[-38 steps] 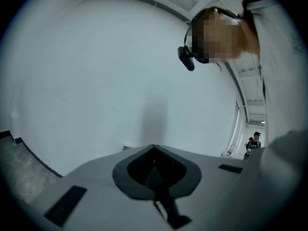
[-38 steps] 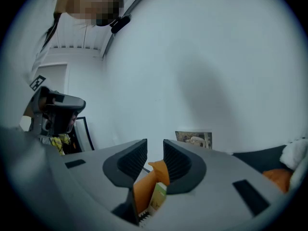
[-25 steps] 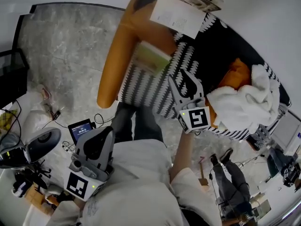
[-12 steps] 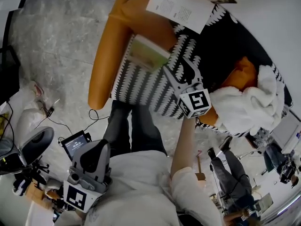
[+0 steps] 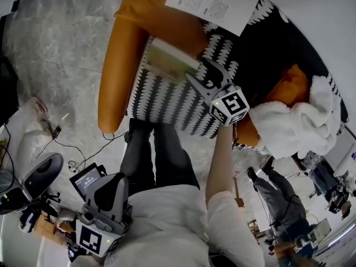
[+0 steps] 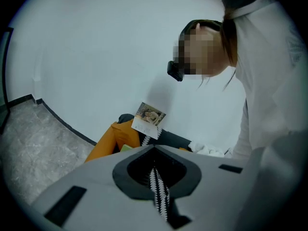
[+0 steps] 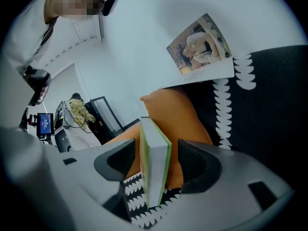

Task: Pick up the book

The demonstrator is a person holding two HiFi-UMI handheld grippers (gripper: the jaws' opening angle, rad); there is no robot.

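Observation:
The book (image 5: 169, 60), green-covered with white page edges, stands on its edge on the black-and-white patterned throw (image 5: 167, 102), leaning on the orange sofa arm (image 5: 114, 65). My right gripper (image 5: 198, 71) is at its near end. In the right gripper view the book (image 7: 155, 162) sits between the jaws of the right gripper (image 7: 156, 165); the jaws are opening, with a gap on each side. My left gripper (image 5: 113, 181) hangs low at the lower left by my body, holding nothing. In the left gripper view the left gripper (image 6: 155, 177) has its jaws together.
An open magazine (image 5: 214, 4) leans on the sofa back. A white towel (image 5: 295, 121) and an orange cushion (image 5: 278, 90) lie at the right of the seat. On the floor are a tablet (image 5: 86, 179), cables and a dark stool (image 5: 33, 182). Another person (image 5: 278, 191) stands at lower right.
My right gripper has come down to the book and its jaws have spread around the book's end. My left gripper has sunk lower at my side.

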